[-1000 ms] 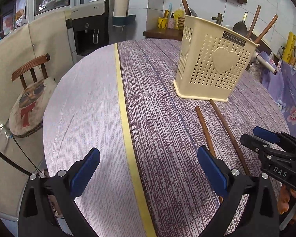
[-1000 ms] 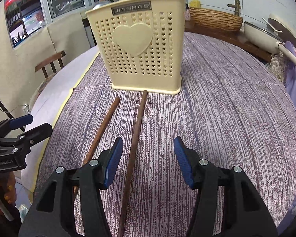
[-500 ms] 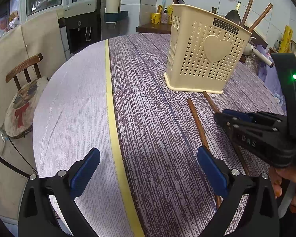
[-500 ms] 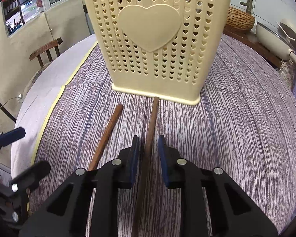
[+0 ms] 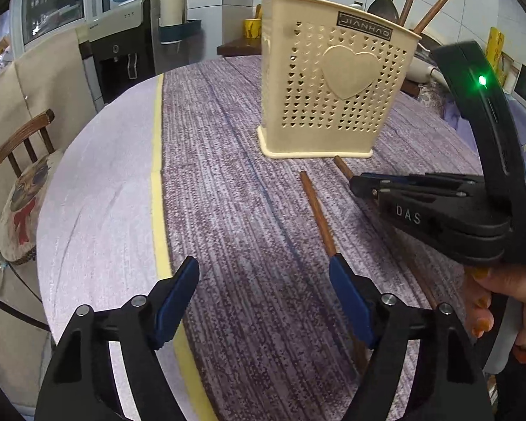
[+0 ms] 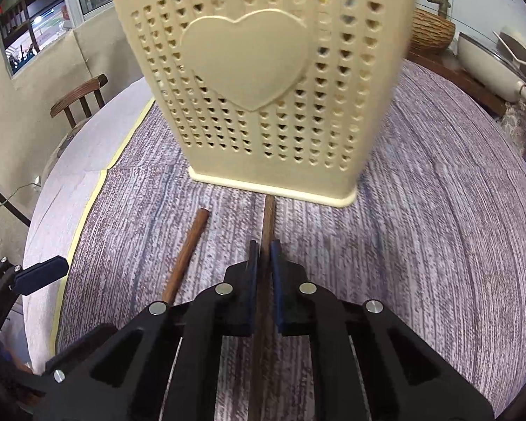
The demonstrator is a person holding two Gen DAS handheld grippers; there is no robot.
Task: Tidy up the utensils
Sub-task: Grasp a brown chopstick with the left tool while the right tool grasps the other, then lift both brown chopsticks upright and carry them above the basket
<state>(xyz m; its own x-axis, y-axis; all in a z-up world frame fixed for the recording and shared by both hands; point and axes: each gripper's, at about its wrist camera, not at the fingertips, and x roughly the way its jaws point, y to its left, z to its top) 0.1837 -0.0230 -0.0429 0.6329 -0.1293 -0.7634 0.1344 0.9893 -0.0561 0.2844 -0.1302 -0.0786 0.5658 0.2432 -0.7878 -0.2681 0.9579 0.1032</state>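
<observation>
Two brown chopsticks lie on the purple tablecloth (image 6: 438, 245) before the cream holder (image 6: 263, 80). Right gripper (image 6: 262, 245) clamps the right chopstick (image 6: 267, 221), its tip touching the holder's base. Left gripper (image 5: 263, 287) is closing, nothing between; the left chopstick (image 5: 317, 214) runs under its right finger.

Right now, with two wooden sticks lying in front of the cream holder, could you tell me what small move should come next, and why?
Probably lift the right gripper: its jaws are shut on the right stick, whose tip touches the holder. The left gripper, jaws closing on nothing, has the left stick beside its right finger.
</observation>
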